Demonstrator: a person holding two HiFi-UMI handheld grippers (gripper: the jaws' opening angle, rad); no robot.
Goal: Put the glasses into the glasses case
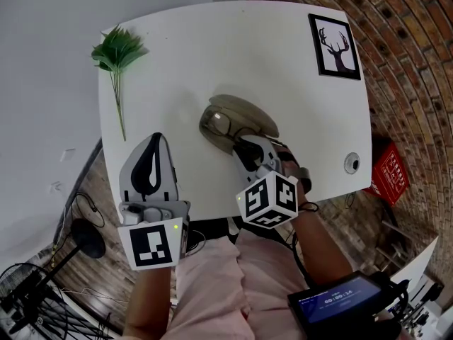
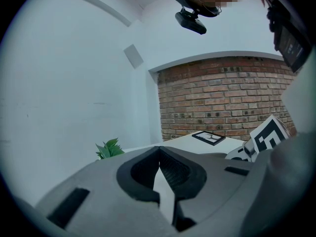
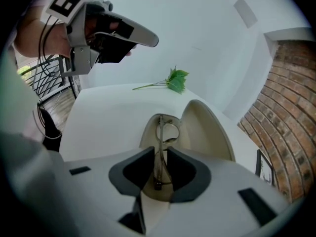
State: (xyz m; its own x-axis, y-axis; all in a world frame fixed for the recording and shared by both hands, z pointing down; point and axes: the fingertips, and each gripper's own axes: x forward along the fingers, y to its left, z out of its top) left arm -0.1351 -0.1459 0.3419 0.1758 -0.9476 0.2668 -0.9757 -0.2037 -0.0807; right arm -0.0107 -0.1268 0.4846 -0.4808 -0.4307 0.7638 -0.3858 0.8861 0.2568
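Now gripping folded glasses (image 3: 160,132) between narrowly parted right gripper (image 3: 161,152) jaws, holding them down inside open case (image 3: 207,132) on white table (image 3: 108,117). Hovering left gripper (image 2: 159,148) by table's near edge, well apart from case, jaws pressed together, carrying nothing.

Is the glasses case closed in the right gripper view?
No, the glasses case stands open, with the glasses inside its lower half.

Folded glasses (image 3: 159,149) rest inside open beige case (image 3: 207,130)
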